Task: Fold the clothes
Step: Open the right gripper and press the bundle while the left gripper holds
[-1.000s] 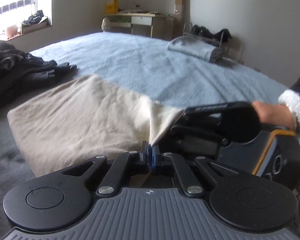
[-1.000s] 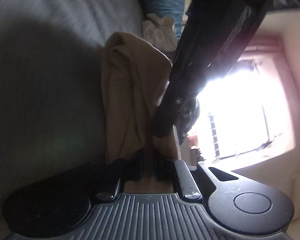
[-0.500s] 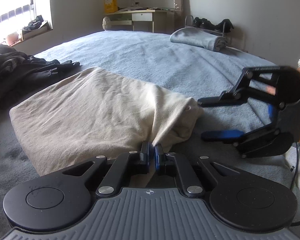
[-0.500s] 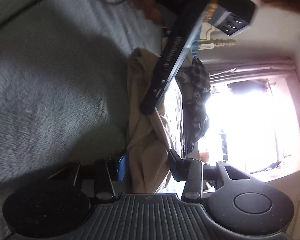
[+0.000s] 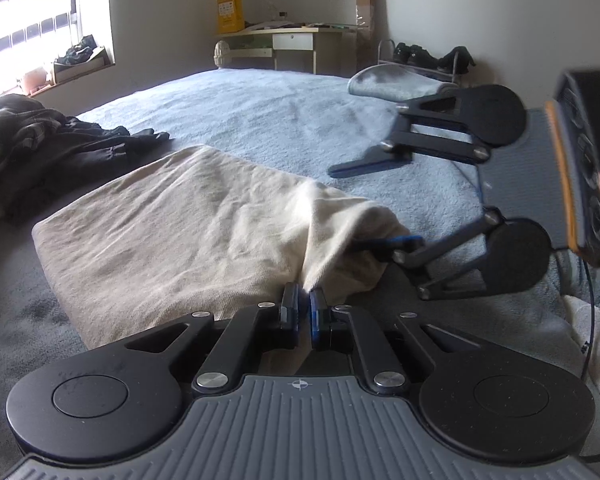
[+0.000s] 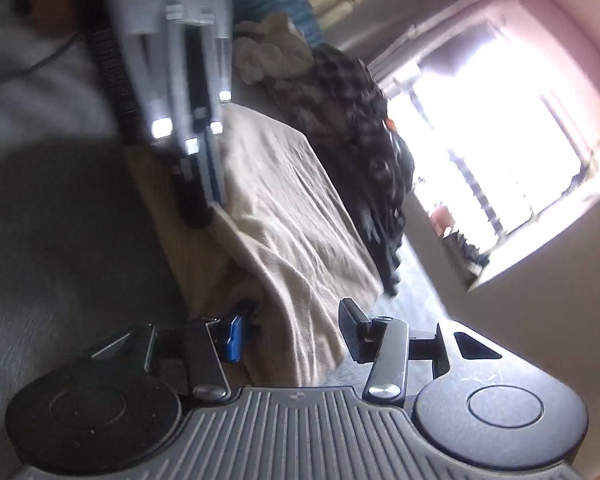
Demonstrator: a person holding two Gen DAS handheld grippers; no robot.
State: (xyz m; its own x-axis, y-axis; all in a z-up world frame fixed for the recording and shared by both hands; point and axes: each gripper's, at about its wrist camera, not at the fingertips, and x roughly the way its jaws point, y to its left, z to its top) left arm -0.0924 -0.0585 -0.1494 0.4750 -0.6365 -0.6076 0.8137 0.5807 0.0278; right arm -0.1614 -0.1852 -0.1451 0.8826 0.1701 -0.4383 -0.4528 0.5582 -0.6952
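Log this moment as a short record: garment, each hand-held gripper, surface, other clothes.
garment: beige cloth, folded, lying on the bed
left hand-held gripper: shut on the beige cloth's near edge
right hand-held gripper: open; jaws have just been opening, one finger by the cloth's corner, not pressing
surface: blue-grey blanket
other clothes: dark pile at left, folded grey item at far right
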